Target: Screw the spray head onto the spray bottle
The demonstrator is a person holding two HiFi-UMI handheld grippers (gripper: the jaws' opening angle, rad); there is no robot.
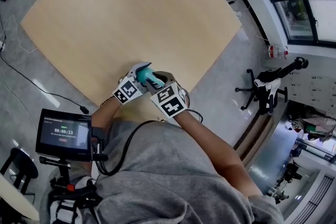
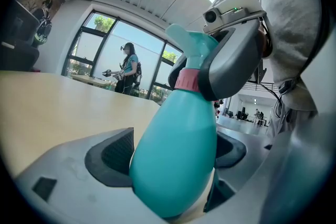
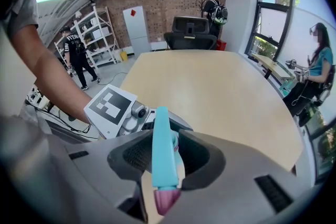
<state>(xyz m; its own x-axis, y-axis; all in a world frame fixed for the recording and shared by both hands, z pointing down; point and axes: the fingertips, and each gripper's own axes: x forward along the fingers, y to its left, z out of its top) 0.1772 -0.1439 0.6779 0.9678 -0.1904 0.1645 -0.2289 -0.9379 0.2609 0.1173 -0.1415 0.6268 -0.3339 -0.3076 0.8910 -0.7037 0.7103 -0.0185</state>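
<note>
Low centre in the head view, the left gripper (image 2: 176, 155) clamps the teal spray bottle (image 2: 178, 123). The right gripper (image 3: 167, 161) pinches the spray head (image 3: 160, 139). The pink collar (image 2: 187, 80) is probably only part-threaded, so hold the bottle steady and twist squarely.

A wooden table (image 1: 131, 8) has a screen (image 1: 64, 134) and office chair (image 1: 262, 89) nearby.

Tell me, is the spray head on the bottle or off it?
On: the spray head sits atop the teal bottle, its pink collar at the neck. Whether it is screwed tight cannot be told.
</note>
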